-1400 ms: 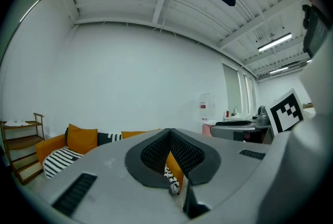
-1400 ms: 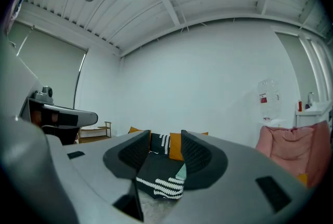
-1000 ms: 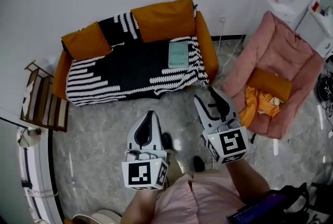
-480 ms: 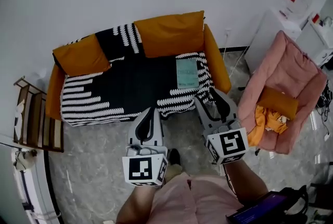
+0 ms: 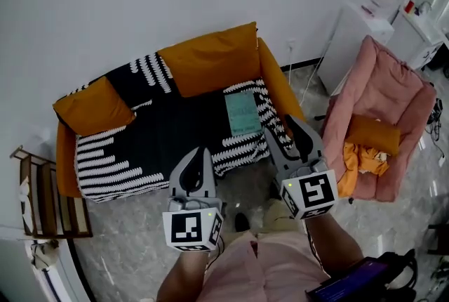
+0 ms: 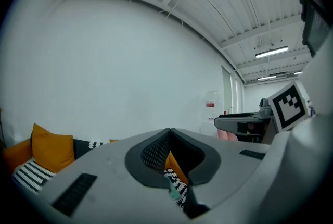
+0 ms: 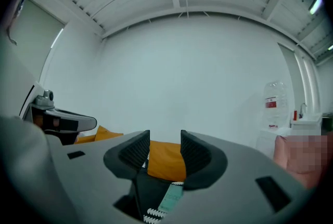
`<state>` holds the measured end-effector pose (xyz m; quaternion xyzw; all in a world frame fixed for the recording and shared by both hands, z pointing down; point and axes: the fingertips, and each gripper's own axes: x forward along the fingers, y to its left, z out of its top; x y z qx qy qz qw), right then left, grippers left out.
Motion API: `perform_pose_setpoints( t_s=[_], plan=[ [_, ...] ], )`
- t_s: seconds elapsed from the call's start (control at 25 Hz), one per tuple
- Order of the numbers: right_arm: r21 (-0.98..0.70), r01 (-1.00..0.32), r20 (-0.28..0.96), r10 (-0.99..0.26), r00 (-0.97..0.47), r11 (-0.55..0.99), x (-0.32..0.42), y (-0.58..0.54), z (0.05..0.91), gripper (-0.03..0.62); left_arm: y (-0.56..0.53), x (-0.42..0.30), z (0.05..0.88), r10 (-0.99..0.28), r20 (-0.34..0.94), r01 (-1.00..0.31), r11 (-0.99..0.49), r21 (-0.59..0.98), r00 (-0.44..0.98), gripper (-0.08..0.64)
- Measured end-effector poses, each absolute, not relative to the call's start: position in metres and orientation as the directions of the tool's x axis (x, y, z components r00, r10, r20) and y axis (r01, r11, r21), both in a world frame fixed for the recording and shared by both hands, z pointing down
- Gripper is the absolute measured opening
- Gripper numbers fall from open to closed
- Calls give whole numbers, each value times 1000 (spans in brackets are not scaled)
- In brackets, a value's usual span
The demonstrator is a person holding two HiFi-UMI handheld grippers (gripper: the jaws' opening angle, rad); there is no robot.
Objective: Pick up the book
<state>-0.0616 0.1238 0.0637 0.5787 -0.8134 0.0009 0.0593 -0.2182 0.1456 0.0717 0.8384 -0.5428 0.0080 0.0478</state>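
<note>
**A:** The left claw [image 5: 198, 154], how does it stand?

**B:** Clenched. In the left gripper view its two tips meet, and nothing is caught between them.

**A:** And the right claw [image 5: 280, 126]?

**B:** Released. In the right gripper view its jaws stand apart. Only the orange back cushion [image 7: 165, 163] shows through the gap, and the claw holds nothing.

**A:** Where is the book?

**B:** The book [image 5: 243, 113] is pale green and lies flat on the black-and-white blanket [image 5: 161, 132]. It is at the right end of the sofa [image 5: 279, 86], just beside the orange arm and in front of the back cushion. In the right gripper view it shows low between the jaws, well beyond them.

**A:** And the claws against it?

**B:** Both hang in the air over the floor [image 5: 119, 237] in front of the sofa, apart from the book. The right one is the nearer.

**A:** Anything round about?

**B:** A smaller orange cushion [image 5: 91, 105] leans at the sofa's left end. A pink armchair [image 5: 393, 93] stands to the right with an orange cloth [image 5: 361, 156] on its seat.
</note>
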Motion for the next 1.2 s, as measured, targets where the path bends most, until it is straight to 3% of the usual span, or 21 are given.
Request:
perform_pose_setpoints(
  t_s=[0.76, 1.2],
  plan=[
    [-67, -908, 132, -898, -419, 413, 41, -76, 101, 186, -35, -108, 97, -926, 189, -944, -331, 14, 327, 11],
    [-71, -898, 161, -884, -439, 434, 34, -135, 113, 186, -96, -110, 103, -929, 194, -948, -319, 17, 316, 12]
  ],
)
